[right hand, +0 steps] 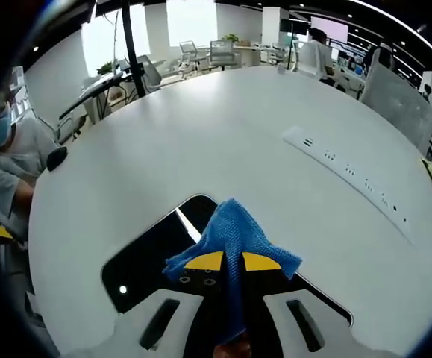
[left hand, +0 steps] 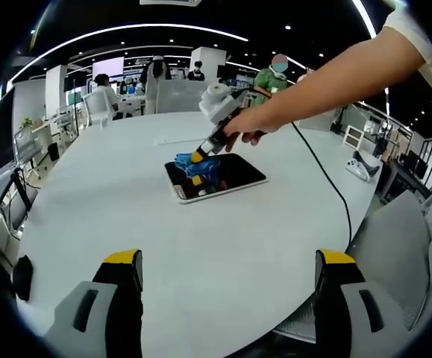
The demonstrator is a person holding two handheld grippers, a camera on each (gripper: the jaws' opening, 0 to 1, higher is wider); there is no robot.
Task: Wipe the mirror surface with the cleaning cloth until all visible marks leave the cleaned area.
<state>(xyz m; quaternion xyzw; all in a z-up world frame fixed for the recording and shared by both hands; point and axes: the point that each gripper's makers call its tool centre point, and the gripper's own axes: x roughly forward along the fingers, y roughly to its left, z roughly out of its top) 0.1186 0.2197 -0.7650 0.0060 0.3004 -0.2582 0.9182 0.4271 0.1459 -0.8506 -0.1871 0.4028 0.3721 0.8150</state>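
1. On the wide white round table (left hand: 201, 246) lies a flat rectangular mirror with a pale frame and a dark glossy face (left hand: 234, 173), well away from every edge.
2. The right gripper (right hand: 232, 262) has its yellow-tipped jaws pinched together on a soft blue woven cleaning cloth (right hand: 230, 231), with the bunched fabric pressed down on the mirror's face.
3. The left gripper (left hand: 230, 261) hangs back over bare table with its jaws spread wide and nothing between them.
4. The cloth looks light and limp; I'd judge it folds and drags readily, so a bunched grip near its middle, as now, keeps a pad of fabric under the tips.
5. The mirror seems thin, stiff, slick and breakable, and likely to slide on the smooth top under a sideways push. Steadying it would mean pressing on a frame edge, not the glass.
6. The left gripper view takes in the whole mirror, a hand (left hand: 249, 127) on the right gripper, and a dark cable (left hand: 327, 175) trailing across the table.
7. The right gripper view shows the cloth's weave close up, room lights reflected in the glass (right hand: 148, 261), and a long white power strip (right hand: 350, 173) well apart.
8. I can't make out any marks on the glass.
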